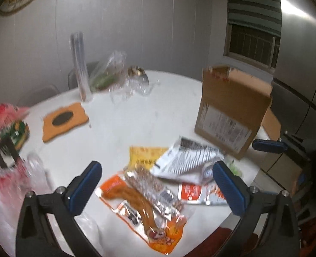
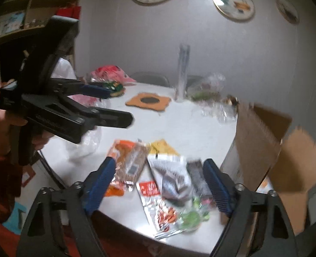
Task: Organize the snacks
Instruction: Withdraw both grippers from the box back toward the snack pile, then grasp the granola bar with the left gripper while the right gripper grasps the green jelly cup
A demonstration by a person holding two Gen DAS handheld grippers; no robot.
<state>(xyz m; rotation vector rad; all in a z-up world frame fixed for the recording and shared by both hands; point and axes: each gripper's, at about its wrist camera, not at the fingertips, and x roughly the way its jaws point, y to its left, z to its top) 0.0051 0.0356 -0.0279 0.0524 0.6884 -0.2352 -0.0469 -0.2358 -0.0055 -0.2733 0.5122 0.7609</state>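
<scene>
Snack packets lie in a loose heap near the front edge of a white round table [image 1: 136,117]. An orange packet [image 1: 140,209] with a clear window lies nearest the left tongs [image 1: 158,184], partly under a brown granular bar [image 1: 149,186]. Beside them sit a yellow packet [image 1: 145,156], a white-and-black printed packet [image 1: 188,160] and a red-and-white packet [image 1: 192,192]; a green packet [image 2: 190,216] shows in the right wrist view.

The left tongs hang above the heap with jaws wide and nothing between the pads; the orange packet and bar appear in the gap below, untouched. The right tongs [image 2: 160,186] are likewise open and empty, poised over the printed packet, red-and-white packet and bar. No pad contact is visible in either view. In the right wrist view the left tongs appear at the left, gripped by a hand [image 2: 1,124] in a red sleeve.

An open cardboard box [image 1: 233,111] stands on the table to the right of the heap. Farther back lie an orange mat [image 1: 66,120], a tall clear tube [image 1: 79,64] and crumpled clear bags [image 1: 123,83]; a red-and-green bag [image 1: 10,124] sits at the left edge. Decorative plates [image 2: 233,4] hang on the grey wall, shelves [image 2: 25,10] stand at far left, and a window [image 1: 252,42] with a striped blind lies to the right. Both views are motion-blurred.
</scene>
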